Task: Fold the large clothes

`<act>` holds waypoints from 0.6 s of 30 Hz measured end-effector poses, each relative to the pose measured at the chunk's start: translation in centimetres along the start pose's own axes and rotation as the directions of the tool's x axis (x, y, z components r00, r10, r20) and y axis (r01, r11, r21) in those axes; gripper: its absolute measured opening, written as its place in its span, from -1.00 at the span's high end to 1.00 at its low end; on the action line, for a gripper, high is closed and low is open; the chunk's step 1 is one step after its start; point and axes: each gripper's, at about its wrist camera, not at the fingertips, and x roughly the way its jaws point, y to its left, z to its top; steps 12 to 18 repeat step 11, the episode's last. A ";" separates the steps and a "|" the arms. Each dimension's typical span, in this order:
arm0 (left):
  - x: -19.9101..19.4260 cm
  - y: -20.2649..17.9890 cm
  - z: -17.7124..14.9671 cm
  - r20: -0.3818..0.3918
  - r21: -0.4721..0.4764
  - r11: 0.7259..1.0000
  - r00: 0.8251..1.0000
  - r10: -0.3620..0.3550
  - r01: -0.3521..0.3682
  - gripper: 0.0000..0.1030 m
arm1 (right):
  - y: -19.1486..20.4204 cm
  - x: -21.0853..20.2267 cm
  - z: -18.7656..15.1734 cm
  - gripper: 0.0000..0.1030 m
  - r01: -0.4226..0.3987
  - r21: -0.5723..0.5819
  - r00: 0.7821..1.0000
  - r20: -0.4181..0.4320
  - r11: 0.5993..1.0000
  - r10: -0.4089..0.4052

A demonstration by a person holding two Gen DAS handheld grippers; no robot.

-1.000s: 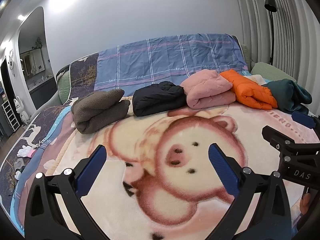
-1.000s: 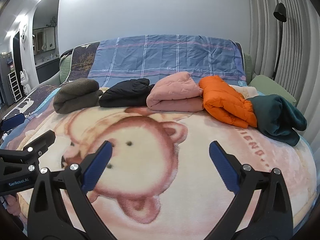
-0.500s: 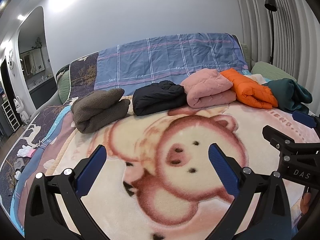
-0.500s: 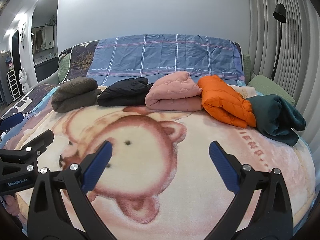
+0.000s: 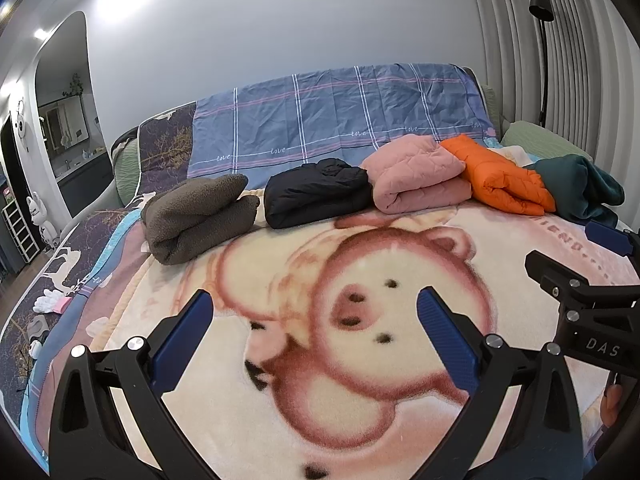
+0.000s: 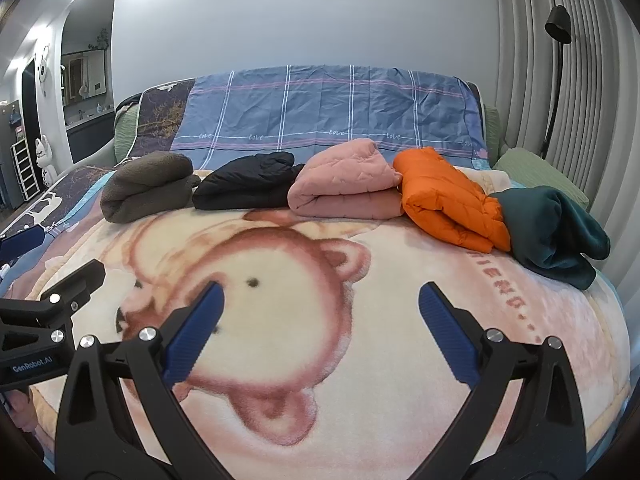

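1. I am holding my left hand-held gripper [image 5: 312, 328] above the bear blanket [image 5: 360, 360] on the bed, its blue fingers [image 5: 182, 340] spread wide with nothing between them.
2. I am holding my right hand-held gripper [image 6: 320, 328] over the same blanket, its fingers [image 6: 448, 336] also spread wide and gripping nothing.
3. Each hand-held gripper is showing at the edge of the other's view, so the two are sitting side by side, apart from each other.
4. Well ahead of both hand-held grippers, five folded clothes are lying in a row across the far side of the blanket.
5. Ahead and to the left, the brown fleece [image 5: 196, 220] is lying just beside the black jacket [image 5: 316, 192].
6. Straight ahead, the pink quilted jacket [image 5: 416, 172] is touching the black jacket on one side and the orange puffer jacket [image 5: 500, 176] on the other.
7. Ahead and far to the right, the dark green sweater [image 6: 556, 228] is resting against the orange puffer jacket.
8. Behind the row, a blue plaid sheet [image 6: 328, 112] is draping the headboard.
9. A black floor lamp [image 6: 558, 40] is standing at the far right by the curtain.
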 end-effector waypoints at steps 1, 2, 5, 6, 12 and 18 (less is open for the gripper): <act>0.0 0.0 0.0 0.000 0.000 1.000 1.000 0.001 -0.001 -0.97 | 0.0 0.0 0.0 -0.93 0.000 0.000 1.000 0.000 1.000 0.000; 0.0 0.0 0.0 0.000 0.000 1.000 1.000 0.001 -0.001 -0.97 | 0.0 0.0 0.0 -0.93 0.000 0.000 1.000 0.000 1.000 0.000; 0.0 -0.1 0.0 0.000 0.000 1.000 1.000 0.000 0.000 -0.97 | -0.1 0.0 0.0 -0.94 0.001 -0.001 1.000 0.000 1.000 -0.001; 0.0 -0.1 0.0 0.000 -0.001 1.000 1.000 0.001 -0.001 -0.97 | -0.1 0.0 0.0 -0.94 0.001 -0.001 1.000 0.001 1.000 -0.001; 0.0 -0.1 -0.2 0.001 0.005 1.000 1.000 -0.002 0.002 -0.97 | -0.1 -0.1 -0.1 -0.95 0.007 -0.003 1.000 0.005 1.000 -0.007; 0.0 -0.1 -0.2 0.001 0.005 1.000 1.000 -0.002 0.002 -0.97 | -0.1 -0.1 -0.1 -0.95 0.007 -0.003 1.000 0.005 1.000 -0.007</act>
